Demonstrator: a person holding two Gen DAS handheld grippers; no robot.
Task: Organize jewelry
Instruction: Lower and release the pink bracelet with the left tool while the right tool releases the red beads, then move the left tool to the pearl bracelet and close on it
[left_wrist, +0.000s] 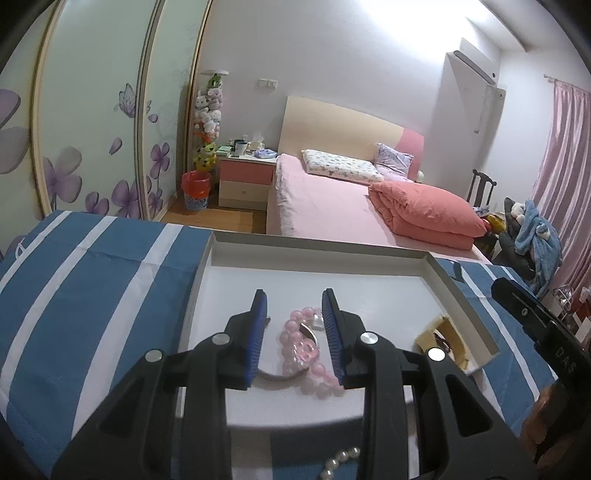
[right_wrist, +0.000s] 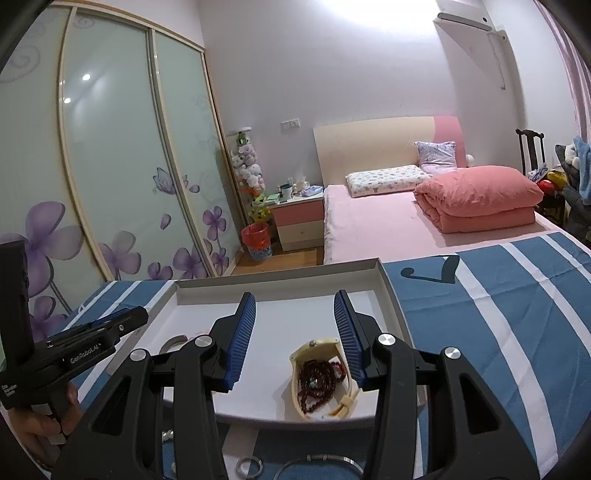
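Note:
A shallow white tray (left_wrist: 369, 291) lies on a blue and white striped cloth. In the left wrist view my left gripper (left_wrist: 294, 308) is open above a pink bead bracelet (left_wrist: 295, 343) and a silver bangle (left_wrist: 275, 376) in the tray, holding nothing. A cream pouch (left_wrist: 443, 341) lies at the tray's right. In the right wrist view my right gripper (right_wrist: 294, 306) is open and empty over the tray (right_wrist: 386, 284), above the cream pouch (right_wrist: 314, 380) holding dark red beads (right_wrist: 317, 380). The left gripper's body (right_wrist: 99, 339) shows at the left.
White pearls (left_wrist: 341, 461) lie on the cloth in front of the tray. A silver ring (right_wrist: 249, 467) and a thin silver bangle (right_wrist: 321, 463) lie there too. A pink bed (left_wrist: 332, 199), nightstand (left_wrist: 245, 177) and flowered wardrobe doors (right_wrist: 110, 166) stand behind.

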